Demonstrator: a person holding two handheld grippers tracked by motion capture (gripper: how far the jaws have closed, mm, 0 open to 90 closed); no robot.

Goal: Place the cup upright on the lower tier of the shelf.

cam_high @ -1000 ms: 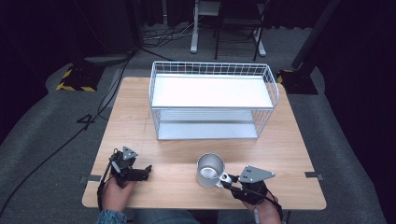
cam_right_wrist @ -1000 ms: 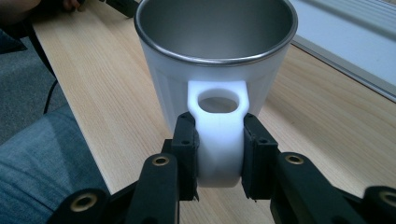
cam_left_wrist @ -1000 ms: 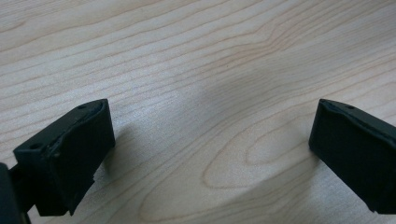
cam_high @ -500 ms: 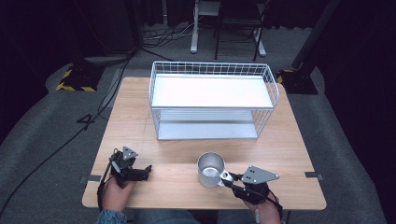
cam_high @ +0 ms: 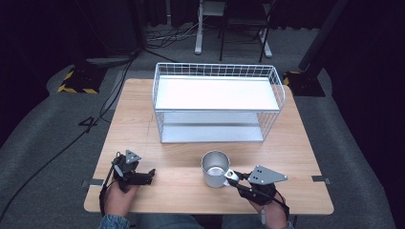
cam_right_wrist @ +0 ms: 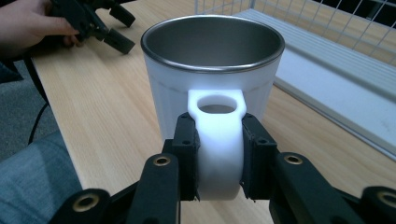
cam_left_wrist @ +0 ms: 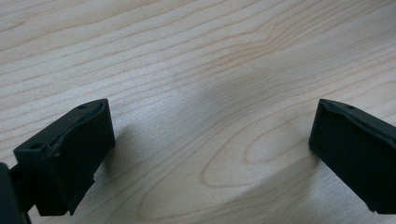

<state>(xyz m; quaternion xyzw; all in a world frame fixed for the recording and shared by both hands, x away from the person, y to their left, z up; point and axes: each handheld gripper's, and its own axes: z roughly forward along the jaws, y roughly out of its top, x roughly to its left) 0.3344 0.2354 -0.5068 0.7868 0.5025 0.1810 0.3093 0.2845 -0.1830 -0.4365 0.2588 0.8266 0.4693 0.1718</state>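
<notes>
High view, mug: steel mug (cam_high: 216,168) upright on the wooden table (cam_high: 143,119), near front edge, in front of the white wire basket (cam_high: 217,102), apart from it.
High view, right gripper (cam_high: 235,179): at mug's handle, low over the table.
High view, left gripper (cam_high: 149,174): front left, well apart from mug.
Left gripper view: jaws spread wide, bare wood between them.
Right gripper view: jaws clamped on the mug's white handle (cam_right_wrist: 219,140); mug (cam_right_wrist: 212,70) upright, basket (cam_right_wrist: 345,70) beyond.
</notes>
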